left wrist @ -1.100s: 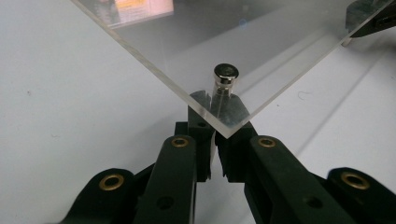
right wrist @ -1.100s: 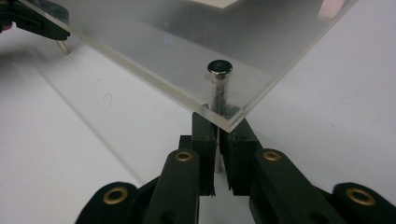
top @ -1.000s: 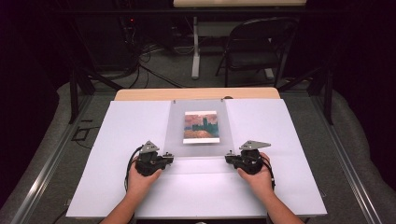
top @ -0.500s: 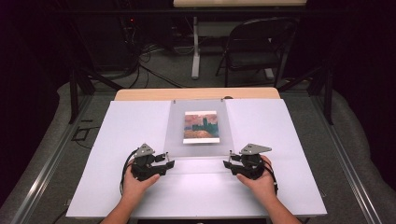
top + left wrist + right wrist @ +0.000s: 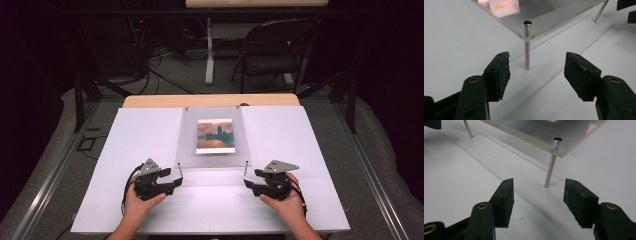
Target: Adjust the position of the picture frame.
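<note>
A: How many things are on the white table (image 5: 125, 150)?

B: One clear plastic sheet (image 5: 212, 155) with one small picture (image 5: 215, 136) under it. Two thin metal legs show at the near corners, the near-left leg (image 5: 527, 47) and the near-right leg (image 5: 550, 167). Each has a dark round cap on top. There are two grippers and two hands.

A: What does the sheet look like?

B: It is flat and see-through, raised off the table on the legs. The picture shows orange and blue colours. The sheet sits in the middle of the table, toward the far side.

A: Where are the grippers?

B: The left gripper (image 5: 172, 182) points at the near-left leg. Its jaws are spread wide, and the leg stands just past them, touching neither. The right gripper (image 5: 248, 181) points at the near-right leg, jaws spread wide too, holding nothing.

A: Anything else?

B: One dark folding chair (image 5: 272, 50) stands on the floor behind the table.
</note>
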A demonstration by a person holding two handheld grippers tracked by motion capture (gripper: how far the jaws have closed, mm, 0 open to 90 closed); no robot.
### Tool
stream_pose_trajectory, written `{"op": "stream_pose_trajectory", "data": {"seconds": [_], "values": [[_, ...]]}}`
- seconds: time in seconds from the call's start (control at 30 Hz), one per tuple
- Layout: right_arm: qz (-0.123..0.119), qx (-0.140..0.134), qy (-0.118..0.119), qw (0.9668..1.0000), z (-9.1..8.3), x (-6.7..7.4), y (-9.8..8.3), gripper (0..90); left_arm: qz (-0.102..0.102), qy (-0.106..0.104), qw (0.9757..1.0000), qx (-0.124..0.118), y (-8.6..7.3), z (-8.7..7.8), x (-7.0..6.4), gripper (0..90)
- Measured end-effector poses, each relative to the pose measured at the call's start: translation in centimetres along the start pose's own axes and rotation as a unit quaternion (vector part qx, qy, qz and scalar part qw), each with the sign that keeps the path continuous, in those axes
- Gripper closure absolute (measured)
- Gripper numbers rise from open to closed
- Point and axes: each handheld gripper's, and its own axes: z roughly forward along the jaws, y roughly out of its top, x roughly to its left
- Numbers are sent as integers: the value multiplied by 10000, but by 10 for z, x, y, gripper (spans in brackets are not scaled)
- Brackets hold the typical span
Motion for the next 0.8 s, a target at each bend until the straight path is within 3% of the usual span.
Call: {"op": "stream_pose_trajectory", "data": {"seconds": [0.2, 0.33, 0.47, 0.57, 0.7, 0.8], "values": [[7, -87, -44, 10000, -12, 2, -3, 411, 84, 22, 10000, -17, -4, -9, -1, 356], [125, -125, -83, 9998, -24, 0, -8, 393, 119, 154, 9998, -82, -9, -19, -2, 351], [198, -204, -185, 9994, -36, -4, -14, 388, -10, 197, 9996, -196, -14, -29, 1, 348], [343, -315, -281, 9985, -43, -11, -18, 383, 39, 416, 9988, -265, -16, -35, 6, 354], [549, -519, -351, 9965, -48, -21, -19, 378, -301, 357, 9982, -365, -17, -38, 14, 351], [695, -536, -389, 9954, -48, -26, -21, 368, -411, 317, 9979, -375, -18, -37, 19, 351]]}}
